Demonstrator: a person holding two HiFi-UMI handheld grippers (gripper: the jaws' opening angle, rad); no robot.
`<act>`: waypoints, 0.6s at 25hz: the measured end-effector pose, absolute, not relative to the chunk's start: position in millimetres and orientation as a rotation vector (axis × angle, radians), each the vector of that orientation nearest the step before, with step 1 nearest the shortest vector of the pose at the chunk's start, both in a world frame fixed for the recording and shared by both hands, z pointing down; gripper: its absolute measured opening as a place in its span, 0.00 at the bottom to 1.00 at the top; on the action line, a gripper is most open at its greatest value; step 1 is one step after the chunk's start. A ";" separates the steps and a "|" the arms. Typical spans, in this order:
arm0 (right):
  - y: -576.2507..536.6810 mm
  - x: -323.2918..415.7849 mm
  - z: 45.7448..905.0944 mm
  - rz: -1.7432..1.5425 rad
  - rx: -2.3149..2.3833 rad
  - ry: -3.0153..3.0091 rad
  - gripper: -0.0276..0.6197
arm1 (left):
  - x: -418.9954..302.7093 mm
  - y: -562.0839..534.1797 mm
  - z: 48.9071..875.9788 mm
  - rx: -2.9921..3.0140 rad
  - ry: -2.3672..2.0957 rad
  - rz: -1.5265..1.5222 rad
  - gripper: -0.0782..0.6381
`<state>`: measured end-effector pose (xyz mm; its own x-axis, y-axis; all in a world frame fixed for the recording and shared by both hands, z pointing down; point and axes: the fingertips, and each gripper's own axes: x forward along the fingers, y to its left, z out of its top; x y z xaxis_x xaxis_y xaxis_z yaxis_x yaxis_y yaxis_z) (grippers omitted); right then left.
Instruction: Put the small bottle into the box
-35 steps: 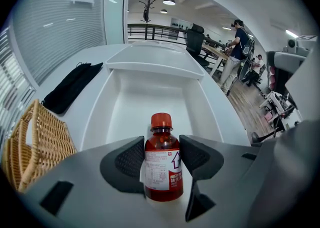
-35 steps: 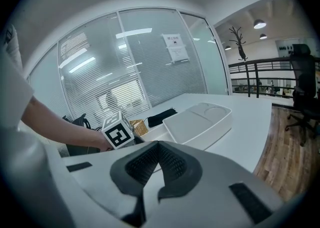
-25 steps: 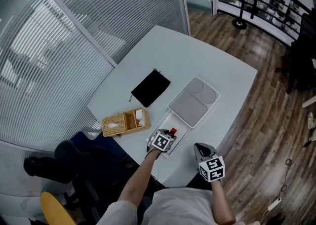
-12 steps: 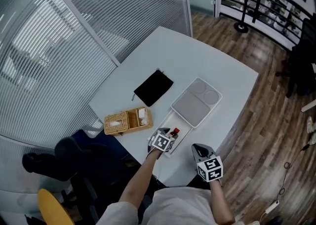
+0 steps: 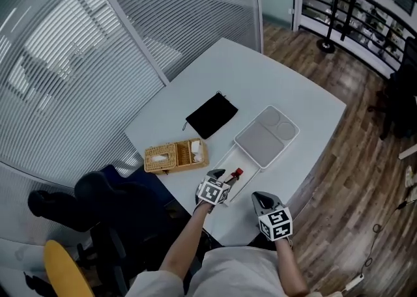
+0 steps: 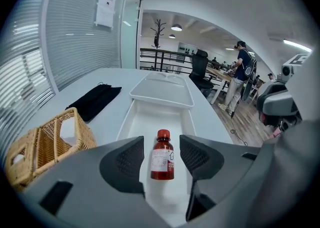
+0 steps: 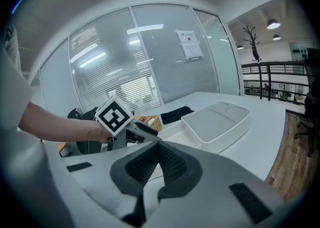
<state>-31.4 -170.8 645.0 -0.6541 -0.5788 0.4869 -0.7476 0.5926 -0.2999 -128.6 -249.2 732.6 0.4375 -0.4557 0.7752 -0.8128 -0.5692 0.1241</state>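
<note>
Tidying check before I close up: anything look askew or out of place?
The small bottle lies on its side in the box, between the left gripper's open jaws. The lid sits across the box's far end. No spill visible.

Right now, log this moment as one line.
left gripper open, straddling small bottle | small bottle in white box | right gripper shut, empty
</note>
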 end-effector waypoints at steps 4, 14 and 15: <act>-164.2 -41.5 643.9 0.682 1.040 -2.501 0.05 | -137.2 -236.5 716.5 2.215 -1.097 0.902 0.44; -158.3 -45.3 647.1 0.653 1.013 -2.483 0.05 | -159.7 -207.0 671.1 2.237 -1.238 0.742 0.44; -157.9 -45.0 647.4 0.650 1.016 -2.481 0.05 | -162.2 -202.8 668.4 2.235 -1.250 0.733 0.44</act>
<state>-45.0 -157.9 647.4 -0.6662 -0.5502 0.5034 -0.7264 0.6315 -0.2710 -162.2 -202.8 668.4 0.4416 -0.6168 0.6516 -0.8698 -0.4724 0.1423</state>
